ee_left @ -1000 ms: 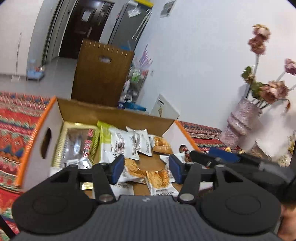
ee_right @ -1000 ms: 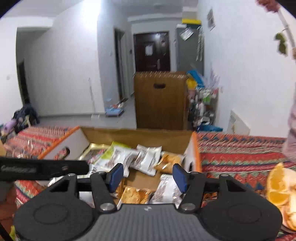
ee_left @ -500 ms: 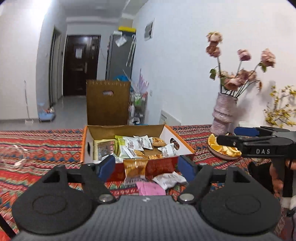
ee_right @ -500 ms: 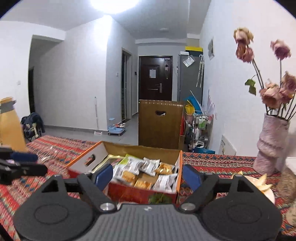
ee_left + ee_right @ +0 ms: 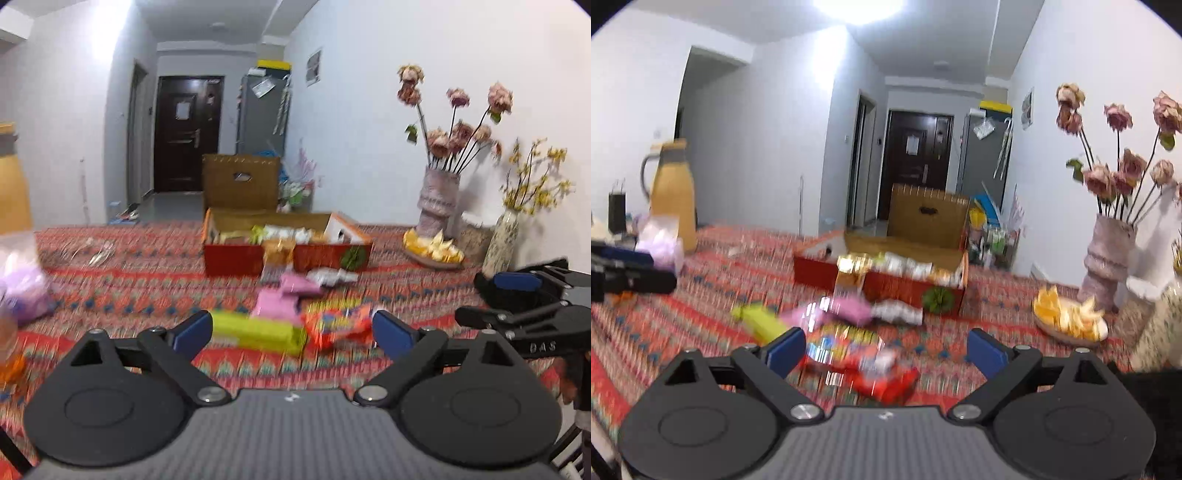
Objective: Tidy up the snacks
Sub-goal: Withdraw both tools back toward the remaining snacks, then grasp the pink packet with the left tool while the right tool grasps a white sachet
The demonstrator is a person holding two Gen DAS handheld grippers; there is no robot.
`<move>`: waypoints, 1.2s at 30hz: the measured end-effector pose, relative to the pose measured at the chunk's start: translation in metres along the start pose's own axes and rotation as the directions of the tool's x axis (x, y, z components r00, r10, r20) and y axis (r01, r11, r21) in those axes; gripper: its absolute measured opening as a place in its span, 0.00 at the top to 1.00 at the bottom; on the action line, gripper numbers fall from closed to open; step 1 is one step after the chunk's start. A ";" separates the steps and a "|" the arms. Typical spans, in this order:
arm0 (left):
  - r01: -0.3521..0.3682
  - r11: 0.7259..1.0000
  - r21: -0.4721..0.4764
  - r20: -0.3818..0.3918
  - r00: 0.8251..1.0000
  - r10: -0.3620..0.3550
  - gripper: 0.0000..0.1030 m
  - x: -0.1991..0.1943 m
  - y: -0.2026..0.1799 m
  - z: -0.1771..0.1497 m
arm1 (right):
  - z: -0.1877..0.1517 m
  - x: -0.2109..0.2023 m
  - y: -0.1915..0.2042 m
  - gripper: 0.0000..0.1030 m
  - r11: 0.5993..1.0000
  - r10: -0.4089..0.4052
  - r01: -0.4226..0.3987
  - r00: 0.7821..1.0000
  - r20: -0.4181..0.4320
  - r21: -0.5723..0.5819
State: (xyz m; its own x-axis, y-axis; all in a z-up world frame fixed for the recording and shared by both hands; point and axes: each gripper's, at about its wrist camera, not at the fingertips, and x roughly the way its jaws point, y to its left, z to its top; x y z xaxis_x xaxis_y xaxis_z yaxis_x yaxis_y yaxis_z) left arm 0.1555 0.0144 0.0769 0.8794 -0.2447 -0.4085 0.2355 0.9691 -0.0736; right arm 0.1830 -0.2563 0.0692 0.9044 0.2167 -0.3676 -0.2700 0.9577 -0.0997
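Several blurred, bright snack packets (image 5: 334, 325) lie before a red box (image 5: 236, 258).

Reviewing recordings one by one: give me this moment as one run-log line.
left gripper: open, jaws just opening, empty | right gripper: open, jaws just opening, empty | snack box: partly filled | loose packets: on tablecloth

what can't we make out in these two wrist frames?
- Loose snack packs in front of the red box: motion blur in both views, labels unreadable; green pack, red pack.
- Box contents: far, small and blurred in both views.
- Right gripper: cut off by the left view's right edge.
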 end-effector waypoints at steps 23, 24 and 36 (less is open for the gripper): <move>-0.026 0.999 -0.044 -0.163 0.987 0.019 0.07 0.023 0.007 -0.047 | -0.061 -0.001 0.017 0.08 0.998 0.016 -0.007 0.986 -0.165 0.056; -0.024 0.999 -0.036 -0.163 0.986 0.018 0.07 0.029 0.007 -0.044 | -0.059 0.004 0.017 0.08 0.998 0.017 -0.007 0.986 -0.166 0.056; 0.045 0.993 0.109 -0.151 0.988 -0.028 0.07 0.165 -0.010 0.025 | -0.019 0.079 -0.022 0.08 0.998 0.005 0.003 0.990 -0.138 0.060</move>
State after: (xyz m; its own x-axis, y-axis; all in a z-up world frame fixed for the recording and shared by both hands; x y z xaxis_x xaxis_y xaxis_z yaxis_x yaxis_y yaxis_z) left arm 0.3083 -0.0361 0.0328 0.7997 -0.2644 -0.5391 0.3185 0.9479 0.0074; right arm 0.2543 -0.2634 0.0248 0.8488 0.1932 -0.4921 -0.2465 0.9681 -0.0451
